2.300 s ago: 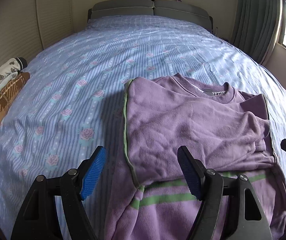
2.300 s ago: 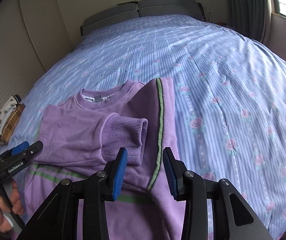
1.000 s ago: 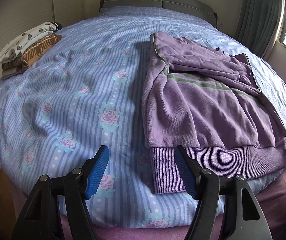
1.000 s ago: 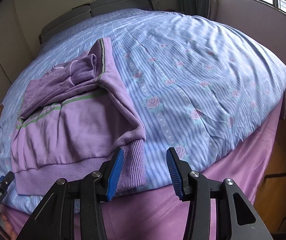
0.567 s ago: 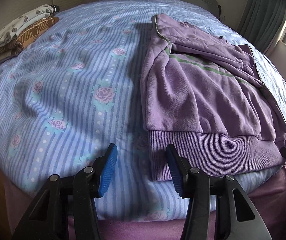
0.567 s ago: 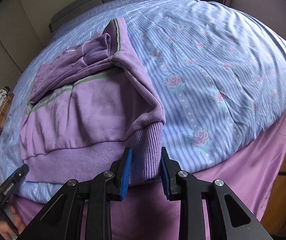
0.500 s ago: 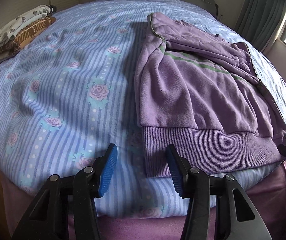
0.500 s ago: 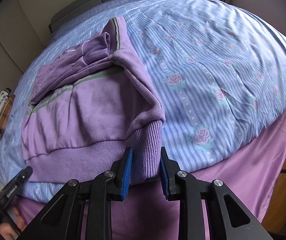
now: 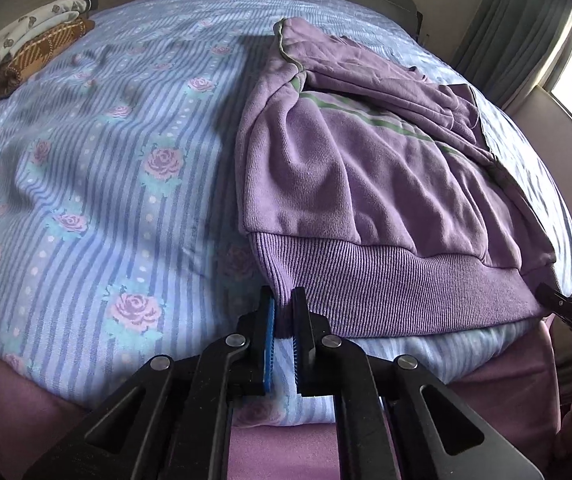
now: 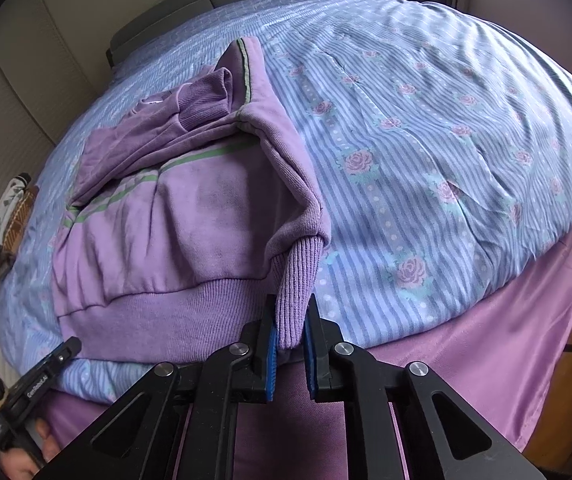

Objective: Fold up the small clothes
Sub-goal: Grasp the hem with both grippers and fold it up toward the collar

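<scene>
Sweatshirt (image 9: pixel 365 184) lying on the striped floral bedspread (image 9: pixel 98 184) near the foot edge of the bed, purple, sleeves already folded in across the chest, green stripe showing, ribbed hem (image 9: pixel 397 280) facing the cameras. Now clenched at both lower corners: left gripper (image 9: pixel 282 320) pinching the hem's left corner between its blue pads, right gripper (image 10: pixel 289 334) pinching the opposite corner, ribbed cloth (image 10: pixel 297 280) rising out of its jaws. Having stood open a second ago, with the corners only lined up between the fingers; having narrowed at half a second back; now closed tight on fabric on both sides. Lifting the right corner slightly already, judging by the tented fold above it, while the middle of the hem is sagging on the bed.

Meaning, most likely, readiness for the bottom-to-top fold: carrying the hem up and over toward the collar (image 10: pixel 154 102), halving the body. Calling for both corners travelling together and level, to keep the hem from twisting and the tucked sleeves from sliding out. Risking a thin pinch slipping off the ribbing on either side.

Resting at the far left edge of the bed, well apart: a small stack of folded clothes (image 9: pixel 26 52).
</scene>
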`<act>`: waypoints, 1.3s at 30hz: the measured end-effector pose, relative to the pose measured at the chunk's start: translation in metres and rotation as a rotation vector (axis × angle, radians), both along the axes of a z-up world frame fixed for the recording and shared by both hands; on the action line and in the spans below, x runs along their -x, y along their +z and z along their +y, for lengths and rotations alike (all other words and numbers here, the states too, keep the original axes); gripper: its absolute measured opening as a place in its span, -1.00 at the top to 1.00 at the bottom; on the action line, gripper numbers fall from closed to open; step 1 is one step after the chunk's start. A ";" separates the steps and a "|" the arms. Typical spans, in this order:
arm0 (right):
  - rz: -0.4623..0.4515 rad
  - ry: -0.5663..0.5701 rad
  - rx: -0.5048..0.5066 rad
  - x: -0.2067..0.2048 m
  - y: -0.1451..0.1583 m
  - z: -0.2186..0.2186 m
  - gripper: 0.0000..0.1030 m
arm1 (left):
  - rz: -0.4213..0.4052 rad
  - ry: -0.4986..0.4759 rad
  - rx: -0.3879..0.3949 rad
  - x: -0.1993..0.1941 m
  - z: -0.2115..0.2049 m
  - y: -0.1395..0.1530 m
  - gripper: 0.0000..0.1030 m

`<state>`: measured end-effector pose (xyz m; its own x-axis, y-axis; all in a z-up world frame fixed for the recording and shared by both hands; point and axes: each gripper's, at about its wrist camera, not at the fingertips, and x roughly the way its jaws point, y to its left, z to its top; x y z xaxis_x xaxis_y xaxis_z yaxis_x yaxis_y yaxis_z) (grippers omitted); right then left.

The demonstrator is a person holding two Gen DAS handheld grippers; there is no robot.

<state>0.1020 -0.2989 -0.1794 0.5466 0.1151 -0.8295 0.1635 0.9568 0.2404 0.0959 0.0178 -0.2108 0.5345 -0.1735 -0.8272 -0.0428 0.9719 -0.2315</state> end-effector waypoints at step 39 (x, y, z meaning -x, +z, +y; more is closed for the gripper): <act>-0.400 -0.087 -0.357 -0.217 0.124 -0.035 0.84 | -0.413 0.189 0.109 -0.235 0.026 0.144 0.85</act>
<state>0.3192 -0.3340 -0.0556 0.8315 0.2919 -0.4727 0.0675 0.7914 0.6075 0.3314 0.0437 -0.0672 0.8460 -0.1155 -0.5205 -0.0996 0.9249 -0.3670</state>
